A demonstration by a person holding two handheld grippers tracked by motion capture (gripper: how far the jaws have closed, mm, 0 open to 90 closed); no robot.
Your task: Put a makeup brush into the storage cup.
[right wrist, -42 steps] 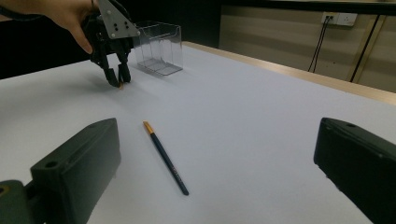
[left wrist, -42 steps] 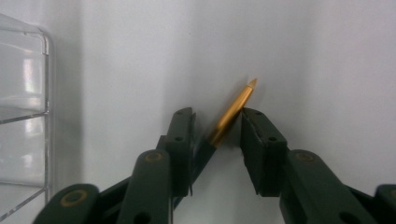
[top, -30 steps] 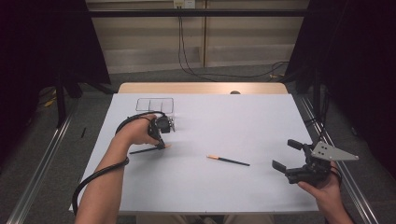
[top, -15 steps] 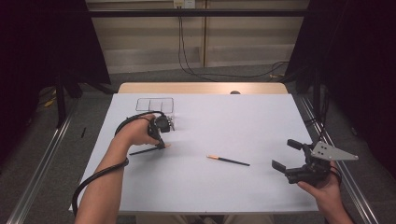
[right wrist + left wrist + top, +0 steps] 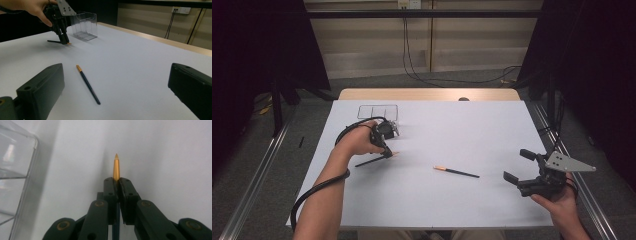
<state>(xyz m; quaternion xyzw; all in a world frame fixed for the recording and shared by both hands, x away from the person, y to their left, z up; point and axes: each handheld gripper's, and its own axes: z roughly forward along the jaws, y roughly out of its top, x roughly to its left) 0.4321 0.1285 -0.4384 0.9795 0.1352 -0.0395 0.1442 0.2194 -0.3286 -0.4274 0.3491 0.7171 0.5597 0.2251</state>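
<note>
Our left claw (image 5: 385, 151) is clamped on a dark pen (image 5: 375, 159) close to its gold tip, and in the left gripper view that tip (image 5: 116, 167) pokes out just past the closed jaws while the barrel runs back beneath them. In the high view the pen seems to lie low along the white worktop (image 5: 452, 135), its long end trailing toward our forearm. Just beyond the claw stands a clear plastic organizer (image 5: 378, 111) with divided slots, which we judge to be where the pens go.

Our right claw (image 5: 523, 167) rests near the worktop's right edge with its jaws wide apart and nothing between them. A second pen (image 5: 456, 172) lies loose in the middle of the worktop, well apart from both claws.

We see the main risk in where we grip. Holding the pen so near one end leaves most of its length hanging free, so on the lift it may swing or pivot in the jaws. A slim round barrel can also roll or slip out of flat pads. If the free end sags, it may catch the organizer's rim or knock the light tray aside instead of dropping into a slot.
</note>
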